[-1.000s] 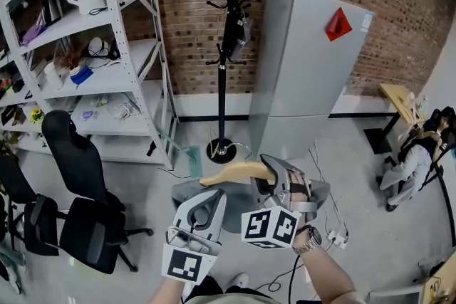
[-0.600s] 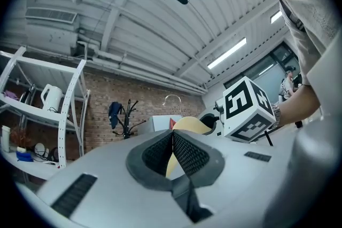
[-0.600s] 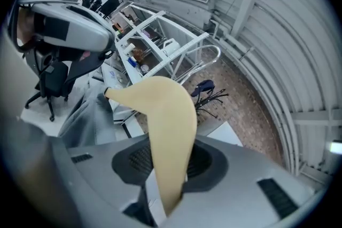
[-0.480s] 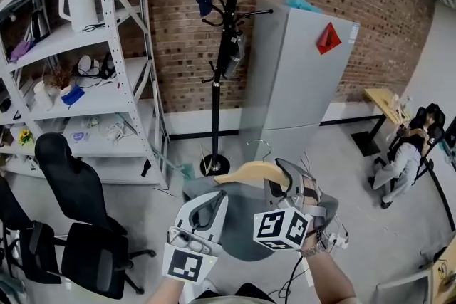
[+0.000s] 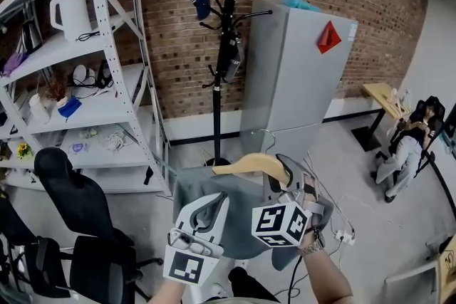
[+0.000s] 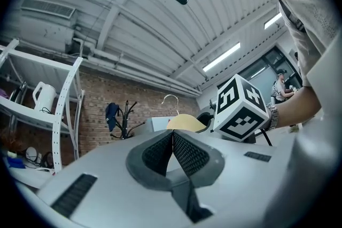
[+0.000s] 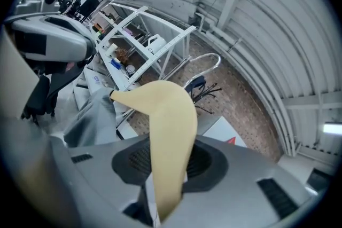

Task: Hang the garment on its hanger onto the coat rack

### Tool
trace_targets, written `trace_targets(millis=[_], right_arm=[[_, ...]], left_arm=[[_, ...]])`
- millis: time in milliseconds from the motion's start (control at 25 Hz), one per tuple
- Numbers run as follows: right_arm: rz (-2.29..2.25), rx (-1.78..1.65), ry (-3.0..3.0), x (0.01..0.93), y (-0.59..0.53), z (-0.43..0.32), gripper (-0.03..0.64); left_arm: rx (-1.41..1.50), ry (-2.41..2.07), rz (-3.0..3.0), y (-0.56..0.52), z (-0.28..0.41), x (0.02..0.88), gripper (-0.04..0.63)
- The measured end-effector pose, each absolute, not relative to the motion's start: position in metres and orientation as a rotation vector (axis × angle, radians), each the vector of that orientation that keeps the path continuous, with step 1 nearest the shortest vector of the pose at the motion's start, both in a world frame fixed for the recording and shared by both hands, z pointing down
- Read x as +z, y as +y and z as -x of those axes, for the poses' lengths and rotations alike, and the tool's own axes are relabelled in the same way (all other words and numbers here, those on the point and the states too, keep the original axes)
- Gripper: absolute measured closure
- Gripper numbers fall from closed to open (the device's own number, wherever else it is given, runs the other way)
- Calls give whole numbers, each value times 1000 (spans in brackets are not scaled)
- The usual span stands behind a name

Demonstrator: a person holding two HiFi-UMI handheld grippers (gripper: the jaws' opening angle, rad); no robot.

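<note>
Between person and rack point(image 5: 217, 67), well apart from it: hanger point(image 5: 246, 165), wooden, with grey garment point(image 5: 214, 189) draped over it.

- Right gripper point(image 5: 285, 173): jaws half closed, clamped on the hanger's arm.
- Left gripper point(image 5: 211, 201): jaws together, nothing between them, low in front of the garment.
- Rack: upright by the brick wall, a dark item on an upper peg.
- Progress: garment is on the hanger and lifted. Left to do, as judged: approach the rack and hook the hanger over a peg.
- Change from a second ago: hanger higher, garment hanging fuller, rack's base now hidden behind it.
</note>
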State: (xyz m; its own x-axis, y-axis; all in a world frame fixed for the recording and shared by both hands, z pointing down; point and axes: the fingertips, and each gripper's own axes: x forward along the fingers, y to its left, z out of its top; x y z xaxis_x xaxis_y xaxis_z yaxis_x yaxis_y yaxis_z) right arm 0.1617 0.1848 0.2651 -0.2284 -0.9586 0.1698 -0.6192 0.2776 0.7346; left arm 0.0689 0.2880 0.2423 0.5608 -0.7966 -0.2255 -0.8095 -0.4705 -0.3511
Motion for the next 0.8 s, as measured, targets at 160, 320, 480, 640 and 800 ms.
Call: trace_targets(millis=[160,320,480,640,800], right_arm=[[-1386,-713,-1962,271,157,-143,491],[-1356,-718,-1981,277,122,-129,491],[-1318,-720,-2003,283,87,-121,491],[-1296,-749,-2015,284,49,-120,491],[-1268,-774,-2035,284,19,-115,491]], left_arm=[[23,1325,2371,260,-59,247,594],[14,1355,2369,225,-52,248,594],[2,1404,2391,189,-47,252,594],[-19,1411,2368,152,-54,252,594],[-26,1447,2346,123,-54,251,594]])
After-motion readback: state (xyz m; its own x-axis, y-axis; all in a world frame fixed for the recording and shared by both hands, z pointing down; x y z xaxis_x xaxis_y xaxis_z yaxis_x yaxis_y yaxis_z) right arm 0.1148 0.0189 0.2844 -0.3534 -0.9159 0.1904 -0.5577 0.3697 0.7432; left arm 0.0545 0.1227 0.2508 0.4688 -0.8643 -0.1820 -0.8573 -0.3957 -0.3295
